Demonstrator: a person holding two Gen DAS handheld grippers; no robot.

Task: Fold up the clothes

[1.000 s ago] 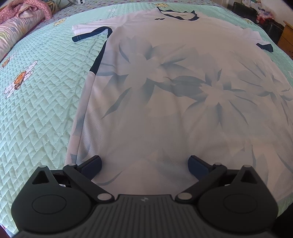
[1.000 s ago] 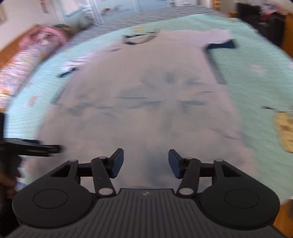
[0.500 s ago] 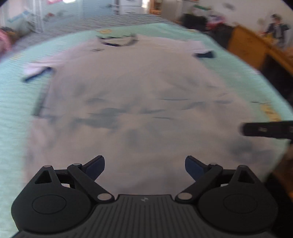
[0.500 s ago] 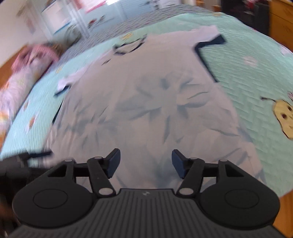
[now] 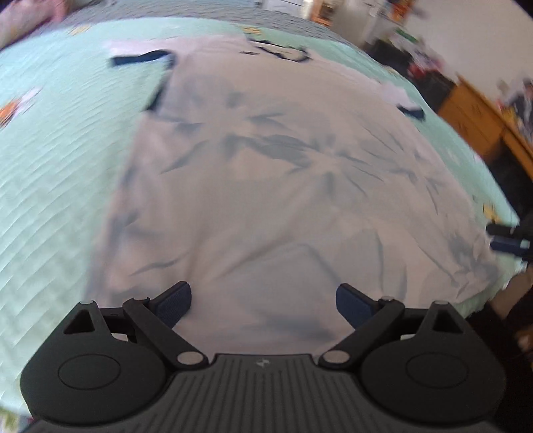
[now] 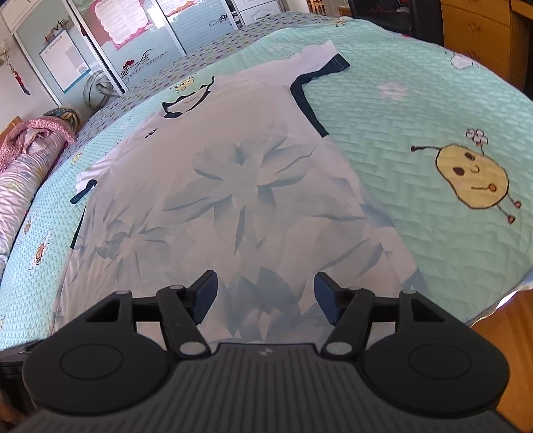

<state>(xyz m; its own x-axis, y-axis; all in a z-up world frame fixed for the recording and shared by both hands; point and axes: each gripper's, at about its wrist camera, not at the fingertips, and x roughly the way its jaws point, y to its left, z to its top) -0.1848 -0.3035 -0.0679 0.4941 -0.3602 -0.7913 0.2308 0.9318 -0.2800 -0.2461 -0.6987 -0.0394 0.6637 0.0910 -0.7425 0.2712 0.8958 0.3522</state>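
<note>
A white T-shirt (image 5: 266, 183) with a pale blue flower print and navy trim lies spread flat on the mint quilted bedspread (image 5: 60, 166), collar at the far end. My left gripper (image 5: 263, 293) hovers open over the near hem, nothing between its pads; this view is blurred. The right gripper's fingers (image 5: 506, 239) poke in at that view's right edge, by the shirt's near right corner. In the right wrist view the T-shirt (image 6: 233, 186) is sharp, its collar (image 6: 186, 100) and navy-edged sleeve (image 6: 319, 70) lying flat. My right gripper (image 6: 265, 279) stands open above the hem, holding nothing.
A rolled pink and lilac quilt (image 6: 23, 160) lies along the bed's left side. Wardrobe doors (image 6: 100, 40) stand beyond the bed's head. A wooden dresser (image 6: 476, 30) flanks the right side. The bedspread (image 6: 416, 116) ends near right at a wooden floor (image 6: 506, 319).
The left view has swung to the right, bringing the wooden furniture and the right gripper's fingers into sight. The right view has rolled and steadied, and its jaws stand a little wider.
</note>
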